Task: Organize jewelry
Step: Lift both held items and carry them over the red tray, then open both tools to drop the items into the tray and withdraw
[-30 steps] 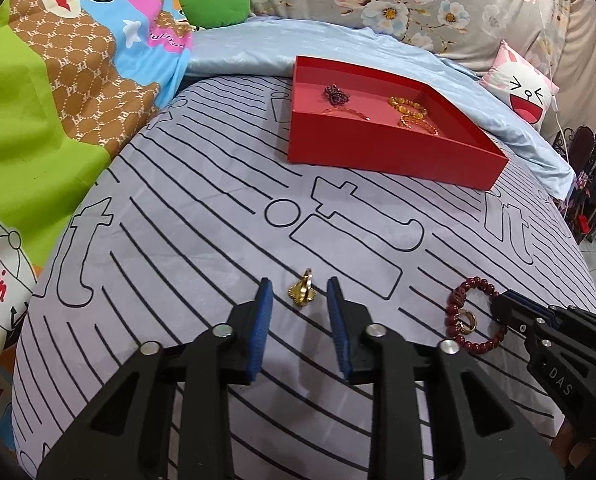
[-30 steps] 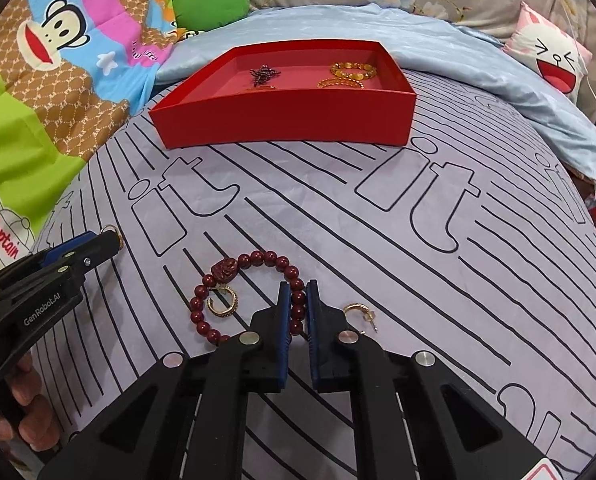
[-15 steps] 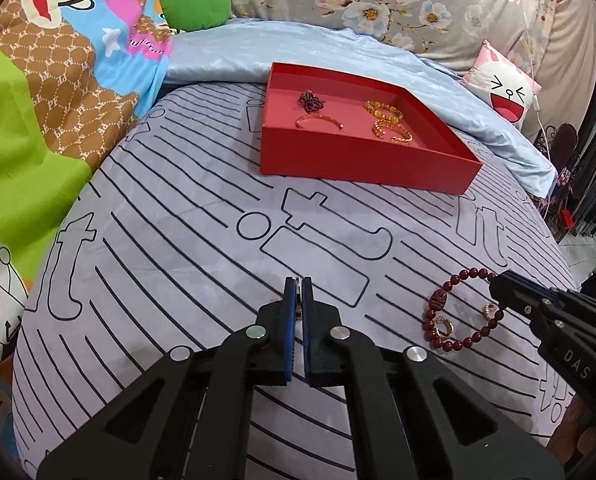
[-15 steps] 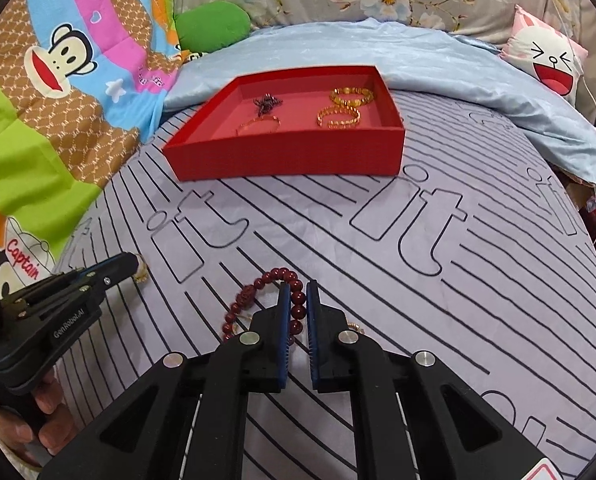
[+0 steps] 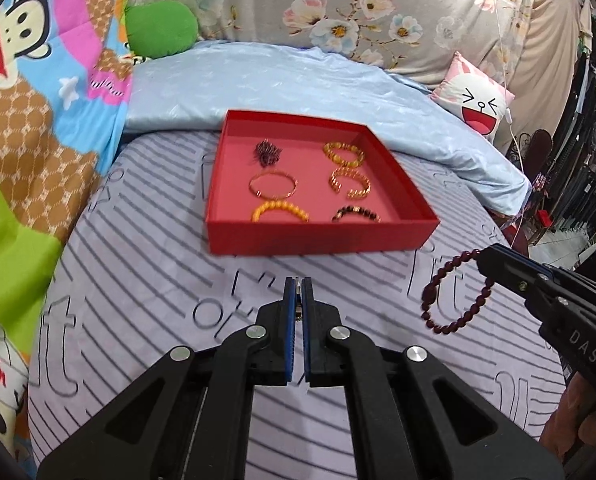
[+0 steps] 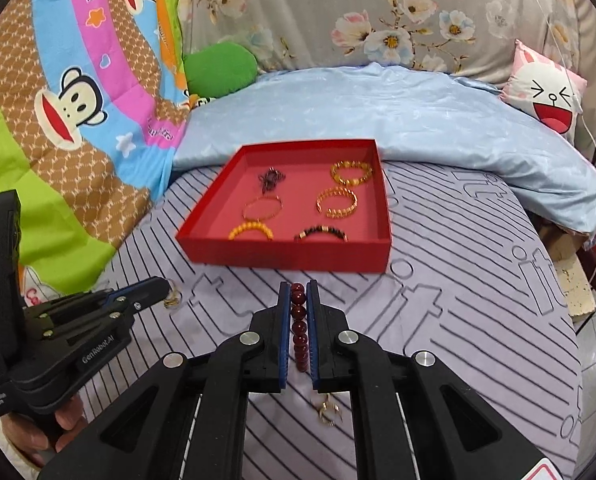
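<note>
Dark red beads of the bracelet (image 6: 299,328) sat clamped between the pads of my right hand-held gripper (image 6: 298,292), the loop hanging clear of the bed (image 5: 138,300). My left hand-held gripper (image 5: 298,284) was closed on a small gold piece (image 6: 173,299), only partly visible at its tips. Ahead of both hand-held grippers lay the red tray (image 5: 318,236), with six pieces of jewellery inside it. Below my right hand-held gripper, gold earrings (image 6: 327,412) rested on the striped sheet.
</note>
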